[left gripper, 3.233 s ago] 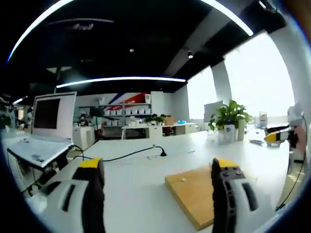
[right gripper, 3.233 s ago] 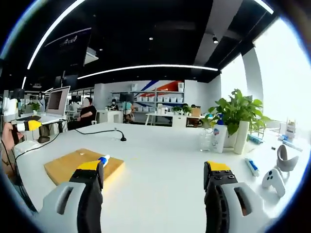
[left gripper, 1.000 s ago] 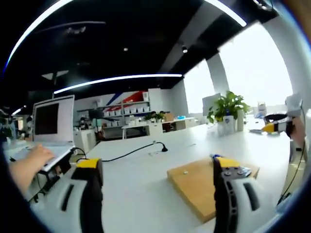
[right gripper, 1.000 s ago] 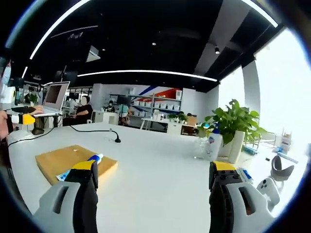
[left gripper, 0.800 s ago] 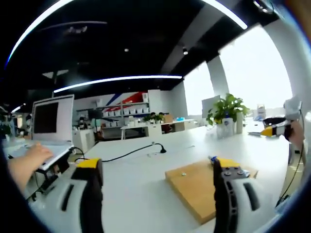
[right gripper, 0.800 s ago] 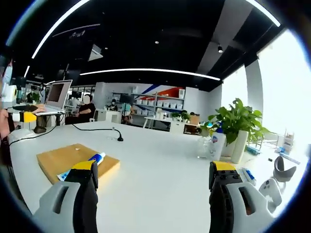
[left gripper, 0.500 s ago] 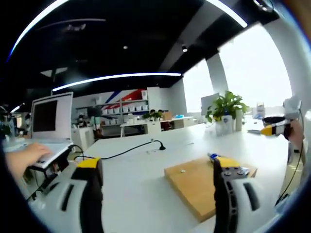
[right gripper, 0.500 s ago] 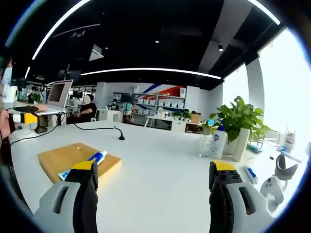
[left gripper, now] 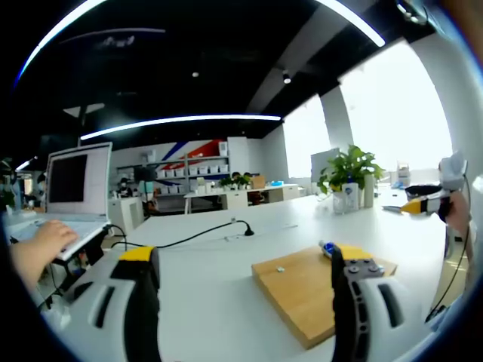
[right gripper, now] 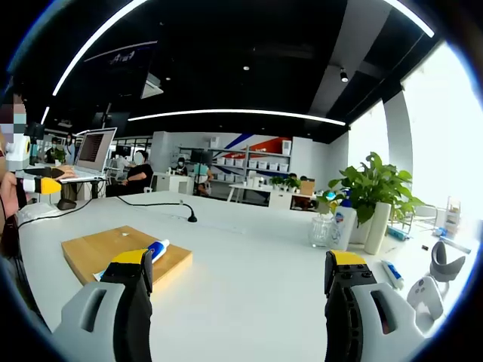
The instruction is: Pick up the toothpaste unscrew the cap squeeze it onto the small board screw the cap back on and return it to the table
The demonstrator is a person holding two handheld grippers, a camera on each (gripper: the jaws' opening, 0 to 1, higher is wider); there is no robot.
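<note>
The wooden board (right gripper: 106, 249) lies on the white table, and the white-and-blue toothpaste tube (right gripper: 158, 248) rests on its near right part, partly hidden behind my right gripper's left jaw. My right gripper (right gripper: 240, 260) hangs open above the table, holding nothing. In the left gripper view the board (left gripper: 302, 290) sits low right with a small white dab (left gripper: 280, 267) on it, and the toothpaste's blue end (left gripper: 326, 246) peeks out beside the jaw. My left gripper (left gripper: 243, 256) is open and holds nothing. Each gripper shows at the other view's edge: the left gripper (right gripper: 34, 185), the right gripper (left gripper: 424, 204).
An open laptop (left gripper: 72, 181) stands at the left with a person's hand (left gripper: 38, 249) on it. A black cable with a small stand (left gripper: 196, 235) crosses the table. A potted plant (right gripper: 377, 192), spray bottle (right gripper: 346, 219), glass (right gripper: 321, 228) and headset parts (right gripper: 441, 260) stand at the right.
Both views have drifted slightly with the hands. A person's hand has come onto the laptop. Both grippers stay open; board and toothpaste have not moved.
</note>
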